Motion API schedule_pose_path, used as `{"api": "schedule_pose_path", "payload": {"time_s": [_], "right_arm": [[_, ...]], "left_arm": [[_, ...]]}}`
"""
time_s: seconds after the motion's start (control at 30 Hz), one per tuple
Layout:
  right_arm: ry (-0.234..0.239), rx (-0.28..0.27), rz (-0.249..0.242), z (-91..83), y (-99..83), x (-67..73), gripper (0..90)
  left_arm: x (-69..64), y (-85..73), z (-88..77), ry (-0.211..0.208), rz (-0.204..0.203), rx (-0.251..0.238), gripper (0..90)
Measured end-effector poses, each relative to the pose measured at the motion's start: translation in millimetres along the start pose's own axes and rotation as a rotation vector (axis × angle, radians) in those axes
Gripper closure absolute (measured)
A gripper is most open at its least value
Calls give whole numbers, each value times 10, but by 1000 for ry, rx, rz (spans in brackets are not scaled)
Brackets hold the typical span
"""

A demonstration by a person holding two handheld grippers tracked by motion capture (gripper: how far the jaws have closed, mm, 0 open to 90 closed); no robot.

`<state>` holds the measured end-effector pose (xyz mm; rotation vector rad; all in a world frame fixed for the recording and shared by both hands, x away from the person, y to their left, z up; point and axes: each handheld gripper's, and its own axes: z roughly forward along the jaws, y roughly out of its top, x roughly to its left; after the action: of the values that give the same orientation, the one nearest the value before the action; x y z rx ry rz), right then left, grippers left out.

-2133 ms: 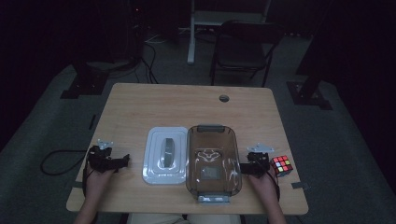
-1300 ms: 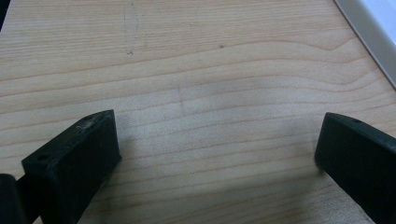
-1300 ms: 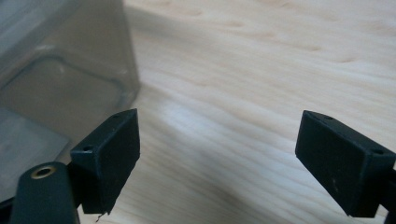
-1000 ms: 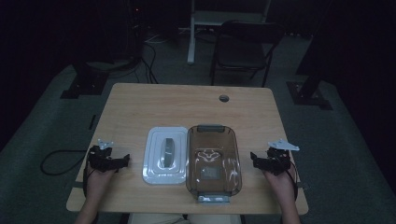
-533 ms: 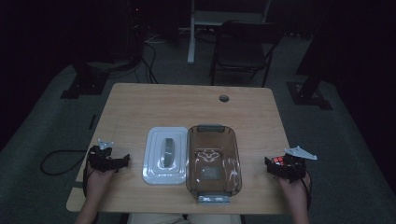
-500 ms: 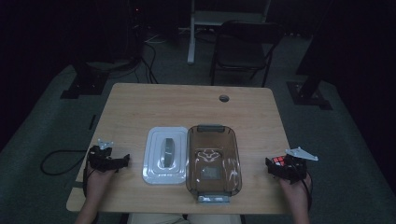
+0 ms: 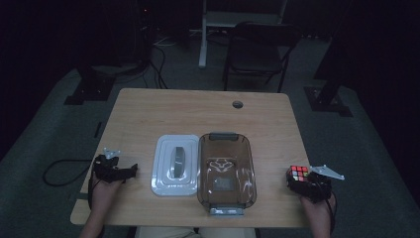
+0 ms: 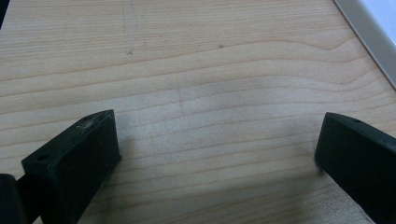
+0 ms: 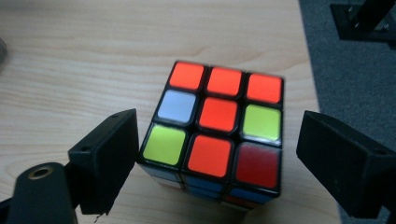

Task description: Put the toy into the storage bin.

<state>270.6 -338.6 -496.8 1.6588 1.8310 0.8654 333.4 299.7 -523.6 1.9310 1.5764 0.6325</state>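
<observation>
A scrambled Rubik's cube with a mostly orange top face stands on the wooden table, near its right edge. My right gripper is open and straddles the cube: the left jaw is at the cube's corner and the right jaw stands clear of it. From above, that gripper sits just behind the cube at the table's front right. My left gripper is open over bare wood, at the front left of the table.
A white lid lies flat at the front middle, and its edge also shows past the left jaws. A brown see-through container sits to its right. A folding chair stands beyond the table.
My right gripper has moved rightward, from beside the container to the table's right edge, and now has its jaws around the cube. The left hand has stayed still.
</observation>
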Motion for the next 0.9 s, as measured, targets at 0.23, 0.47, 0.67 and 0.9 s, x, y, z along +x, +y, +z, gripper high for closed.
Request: {"api": "schedule_pose_path", "payload": {"time_s": [0.23, 0.47, 0.67, 0.9], "right_arm": [[11, 26, 16, 110, -41, -24, 168], [17, 30, -3, 119, -51, -29, 333], [3, 28, -40, 122, -29, -1, 337], [46, -10, -61, 17, 97, 20, 338]], "left_arm": [[0, 0, 0, 0, 0, 0, 5], [0, 0, 0, 0, 0, 0, 5], [0, 0, 0, 0, 0, 0, 5], [-1, 0, 0, -3, 3, 0, 6]]}}
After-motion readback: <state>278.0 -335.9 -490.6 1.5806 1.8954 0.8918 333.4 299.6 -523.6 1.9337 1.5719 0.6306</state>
